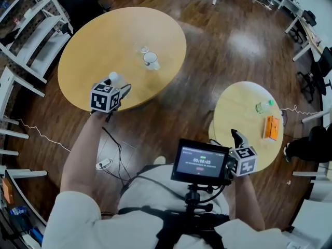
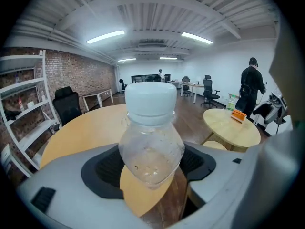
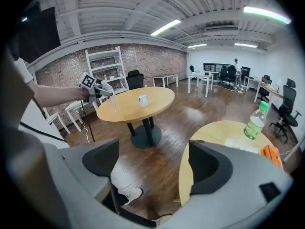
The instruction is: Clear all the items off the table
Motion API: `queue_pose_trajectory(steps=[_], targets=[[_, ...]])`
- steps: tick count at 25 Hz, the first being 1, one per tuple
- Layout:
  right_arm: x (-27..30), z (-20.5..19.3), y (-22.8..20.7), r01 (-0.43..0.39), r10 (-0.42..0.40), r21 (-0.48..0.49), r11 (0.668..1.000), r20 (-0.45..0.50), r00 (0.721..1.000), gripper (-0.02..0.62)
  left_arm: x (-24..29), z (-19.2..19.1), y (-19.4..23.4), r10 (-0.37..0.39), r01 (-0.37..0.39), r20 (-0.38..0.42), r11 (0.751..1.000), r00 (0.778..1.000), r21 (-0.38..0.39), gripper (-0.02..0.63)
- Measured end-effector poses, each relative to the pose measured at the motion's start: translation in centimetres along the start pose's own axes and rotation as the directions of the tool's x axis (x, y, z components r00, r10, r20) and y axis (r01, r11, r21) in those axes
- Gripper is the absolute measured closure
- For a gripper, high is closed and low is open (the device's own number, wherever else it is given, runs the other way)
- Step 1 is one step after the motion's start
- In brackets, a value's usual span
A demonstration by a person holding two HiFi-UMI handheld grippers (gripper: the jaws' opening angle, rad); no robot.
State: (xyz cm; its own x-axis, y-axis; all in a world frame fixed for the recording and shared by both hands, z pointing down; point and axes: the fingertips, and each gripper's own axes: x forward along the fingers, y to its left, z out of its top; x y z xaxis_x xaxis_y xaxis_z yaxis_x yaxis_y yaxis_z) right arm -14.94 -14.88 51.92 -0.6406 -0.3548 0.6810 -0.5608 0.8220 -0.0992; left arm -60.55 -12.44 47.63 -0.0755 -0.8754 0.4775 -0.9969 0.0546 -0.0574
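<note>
My left gripper (image 1: 120,91) is shut on a clear plastic bottle (image 1: 113,78) with a white cap, held at the near edge of the large round wooden table (image 1: 93,51). In the left gripper view the bottle (image 2: 150,142) fills the gap between the dark pads (image 2: 102,168). A drinking glass (image 1: 143,51) and a white cup (image 1: 151,59) stand near the middle of that table. My right gripper (image 1: 237,137) hangs open and empty over the near edge of the small round table (image 1: 238,108), which bears a green bottle (image 1: 263,106) and an orange box (image 1: 271,127).
White shelving (image 1: 31,30) stands left of the large table. A cable with a plug (image 1: 104,164) lies on the wooden floor between the tables. A chest-mounted monitor (image 1: 201,162) sits in front of me. A person in black (image 2: 251,85) stands beyond the small table.
</note>
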Motion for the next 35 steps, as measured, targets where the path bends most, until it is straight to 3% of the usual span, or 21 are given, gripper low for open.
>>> queue_pose_trajectory(steps=[5, 10, 15, 25, 27, 35], targets=[[0.6, -0.6, 3.9, 0.012, -0.011, 0.029, 1.0, -0.034, 0.999, 0.125, 0.7, -1.8, 6.9, 0.044, -0.045, -0.011, 0.997, 0.999, -0.061, 0.272], [-0.9, -2.3, 5.4, 0.061, -0.055, 0.079, 0.995, -0.085, 0.995, 0.124, 2.4, -3.7, 9.8, 0.041, -0.043, -0.03, 0.996, 0.999, -0.075, 0.272], [-2.4, -3.2, 5.8, 0.119, -0.107, 0.108, 0.987, -0.112, 0.988, 0.125, 3.5, -5.2, 10.8, 0.036, -0.04, -0.053, 0.996, 0.998, -0.076, 0.266], [-2.8, -4.3, 6.2, 0.145, -0.132, 0.13, 0.981, -0.107, 0.985, 0.124, 4.4, -5.3, 10.2, 0.003, -0.004, -0.052, 1.0, 0.999, -0.025, 0.246], [-2.9, -4.5, 6.3, 0.149, -0.135, 0.134, 0.98, -0.106, 0.985, 0.124, 4.4, -5.3, 10.1, -0.003, 0.003, -0.049, 1.0, 0.999, -0.013, 0.209], [-2.9, -4.5, 6.8, 0.147, -0.133, 0.142, 0.979, -0.103, 0.986, 0.124, 3.5, -4.4, 11.0, 0.023, -0.023, -0.024, 1.0, 0.999, 0.01, 0.167]])
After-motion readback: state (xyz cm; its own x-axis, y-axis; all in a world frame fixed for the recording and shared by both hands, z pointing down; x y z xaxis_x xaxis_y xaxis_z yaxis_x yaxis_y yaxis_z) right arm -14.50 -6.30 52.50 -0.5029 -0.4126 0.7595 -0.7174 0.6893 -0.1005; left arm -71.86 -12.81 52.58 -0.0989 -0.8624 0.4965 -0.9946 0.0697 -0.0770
